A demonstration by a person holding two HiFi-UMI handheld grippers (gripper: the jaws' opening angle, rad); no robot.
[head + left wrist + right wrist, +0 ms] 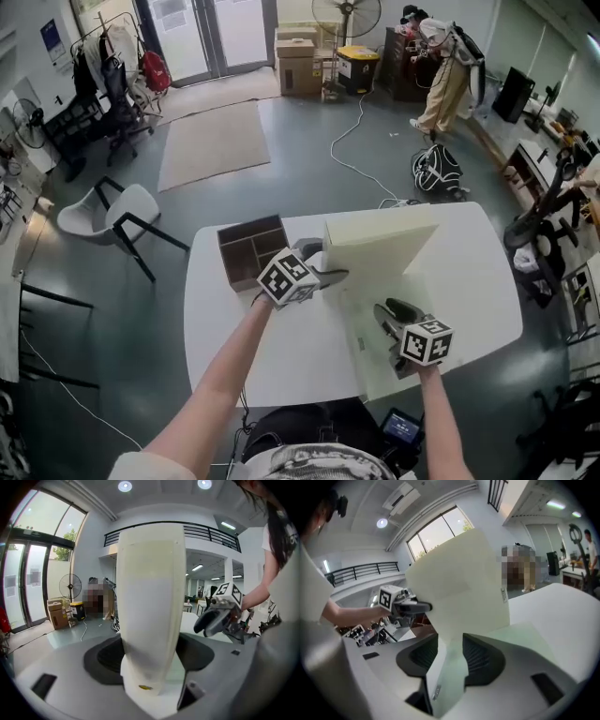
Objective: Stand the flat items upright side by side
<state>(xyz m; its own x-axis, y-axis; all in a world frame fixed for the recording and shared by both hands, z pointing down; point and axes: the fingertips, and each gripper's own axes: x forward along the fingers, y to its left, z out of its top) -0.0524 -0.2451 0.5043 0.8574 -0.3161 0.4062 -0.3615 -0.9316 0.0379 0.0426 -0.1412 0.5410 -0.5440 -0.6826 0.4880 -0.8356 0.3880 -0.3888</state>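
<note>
A cream panel (380, 246) stands upright on the white table (473, 281). My left gripper (324, 264) is shut on its left edge, and in the left gripper view the panel (150, 597) fills the gap between the jaws (152, 651). A pale green panel (370, 328) lies flat in front of it. My right gripper (392, 310) is at that panel's near part. In the right gripper view the green panel (520, 639) runs slanted between the jaws (451, 653), which stand open around it. The cream panel (459, 583) rises just beyond.
A brown wooden divider box (251, 248) sits on the table left of my left gripper. A small device (401, 427) is at the near edge. On the floor are a white chair (112, 211), a dark bag (436, 169) and a cable; a person (445, 75) stands far back.
</note>
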